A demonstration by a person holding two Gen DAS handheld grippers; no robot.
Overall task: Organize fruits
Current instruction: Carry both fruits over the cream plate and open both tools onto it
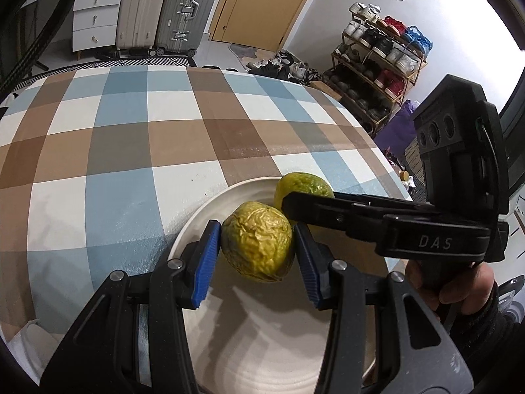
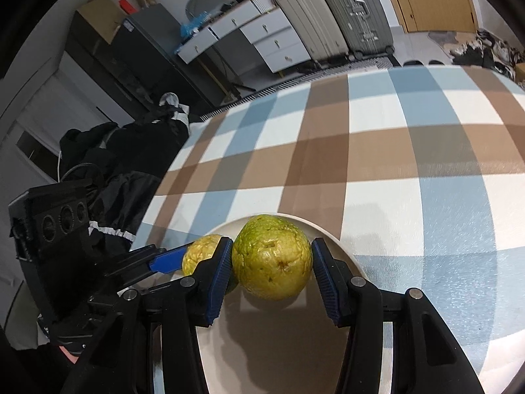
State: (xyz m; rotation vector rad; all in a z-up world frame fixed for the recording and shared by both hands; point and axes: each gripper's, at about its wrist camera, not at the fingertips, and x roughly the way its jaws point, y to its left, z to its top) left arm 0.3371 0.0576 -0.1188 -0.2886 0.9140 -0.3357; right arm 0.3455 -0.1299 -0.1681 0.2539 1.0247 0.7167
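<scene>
- Blue-padded fingers [image 1: 207,262] of the left gripper [image 1: 257,261] are clenched on a wrinkled yellow-green round fruit [image 1: 257,246], one pad at each side of it.
- Matching fingers [image 2: 220,279] of the right gripper [image 2: 272,277] hold a smoother, greener round fruit [image 2: 271,257]; the left pad presses it, and the right pad sits at its edge, where contact looks likely but is hard to confirm.
- Both fruits are above a round cream ceramic plate [image 1: 262,344], which lies at the near edge of a surface covered by a checked blue, brown and white cloth [image 1: 131,131].
- Shadows fall on the plate below each fruit, so they seem raised off it; how high cannot be told.
- The two fruits sit close together, the right gripper reaching in just beyond the left one's fruit.
- Judging progress: both fruits are gathered over the plate, but neither is set down or let go yet.
- What remains, by my reading, is lowering them, releasing and drawing the grippers back.
- No other fruit shows on the cloth.
</scene>
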